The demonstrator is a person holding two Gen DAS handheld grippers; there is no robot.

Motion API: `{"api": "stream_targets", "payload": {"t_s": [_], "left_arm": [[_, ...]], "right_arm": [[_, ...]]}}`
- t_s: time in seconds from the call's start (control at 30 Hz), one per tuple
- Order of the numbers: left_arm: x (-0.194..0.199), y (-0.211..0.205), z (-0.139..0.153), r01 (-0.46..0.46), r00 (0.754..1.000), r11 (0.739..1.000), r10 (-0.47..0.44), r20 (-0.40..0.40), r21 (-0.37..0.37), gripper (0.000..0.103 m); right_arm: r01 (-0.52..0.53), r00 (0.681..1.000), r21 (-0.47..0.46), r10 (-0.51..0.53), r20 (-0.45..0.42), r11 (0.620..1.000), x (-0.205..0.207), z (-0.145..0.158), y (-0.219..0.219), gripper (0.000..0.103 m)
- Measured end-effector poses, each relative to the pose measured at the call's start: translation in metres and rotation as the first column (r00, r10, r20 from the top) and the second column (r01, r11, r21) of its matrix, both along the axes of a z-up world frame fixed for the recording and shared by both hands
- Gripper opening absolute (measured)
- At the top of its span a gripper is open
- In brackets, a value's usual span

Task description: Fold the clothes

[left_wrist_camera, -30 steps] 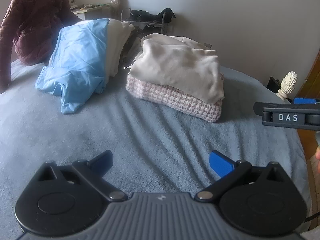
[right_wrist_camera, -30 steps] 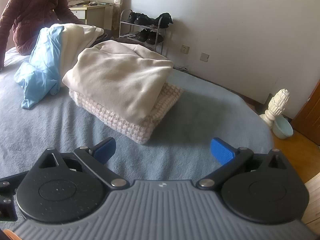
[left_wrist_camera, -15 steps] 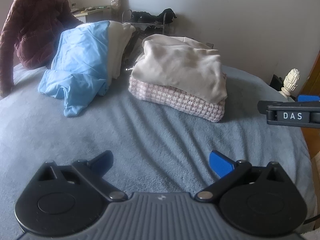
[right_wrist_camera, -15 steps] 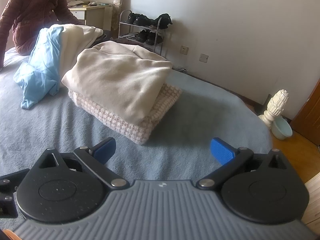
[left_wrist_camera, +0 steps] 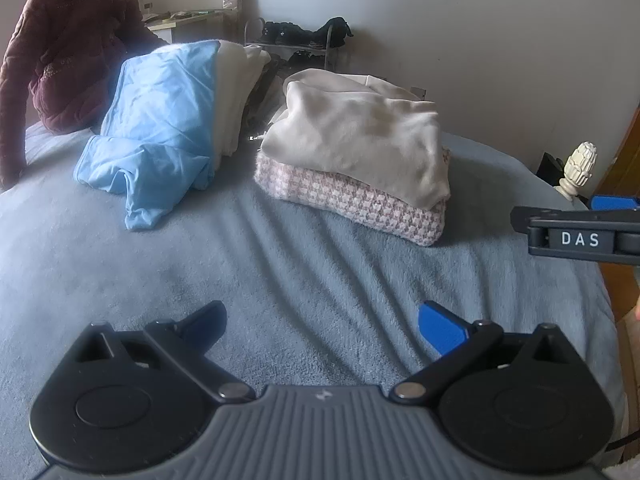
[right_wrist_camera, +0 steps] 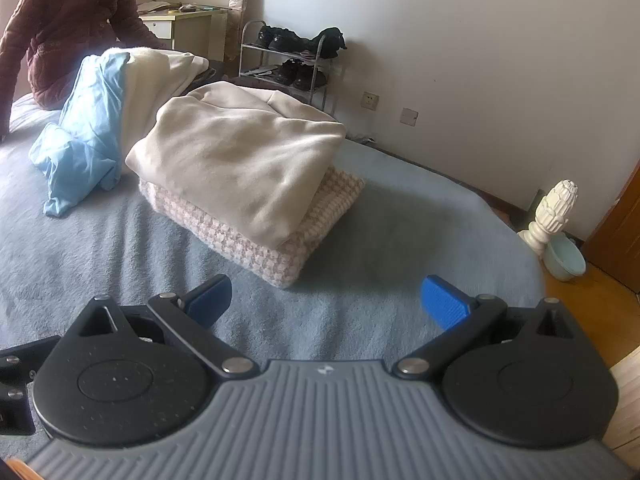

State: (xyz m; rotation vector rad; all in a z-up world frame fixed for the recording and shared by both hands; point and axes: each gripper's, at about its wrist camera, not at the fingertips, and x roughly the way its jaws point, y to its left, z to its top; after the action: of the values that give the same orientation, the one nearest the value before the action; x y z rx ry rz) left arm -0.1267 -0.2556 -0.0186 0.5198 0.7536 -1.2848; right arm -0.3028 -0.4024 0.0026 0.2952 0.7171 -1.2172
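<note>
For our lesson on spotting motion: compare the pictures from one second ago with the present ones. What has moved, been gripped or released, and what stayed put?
Little changed. The left gripper drifted slightly, so the folded cream garment on the pink houndstooth knit sits a bit lower in its view. Nothing was gripped or released. The right gripper stayed open and empty; the crumpled light-blue garment and blue-grey fleece blanket lie unmoved.
</note>
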Motion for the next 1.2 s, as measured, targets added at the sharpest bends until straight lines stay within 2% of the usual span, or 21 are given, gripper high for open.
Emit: {"api": "stream_targets", "payload": {"t_s": [1.2], "left_arm": [[0.0009, 0.0035, -0.0003, -0.011, 1.0, 1.0, 0.011, 0.001, 0.018, 0.103]], "right_arm": [[-0.016, 1.0, -0.007, 0.016, -0.014, 1.0, 0.0008, 0.0006, 0.0024, 0.102]]}}
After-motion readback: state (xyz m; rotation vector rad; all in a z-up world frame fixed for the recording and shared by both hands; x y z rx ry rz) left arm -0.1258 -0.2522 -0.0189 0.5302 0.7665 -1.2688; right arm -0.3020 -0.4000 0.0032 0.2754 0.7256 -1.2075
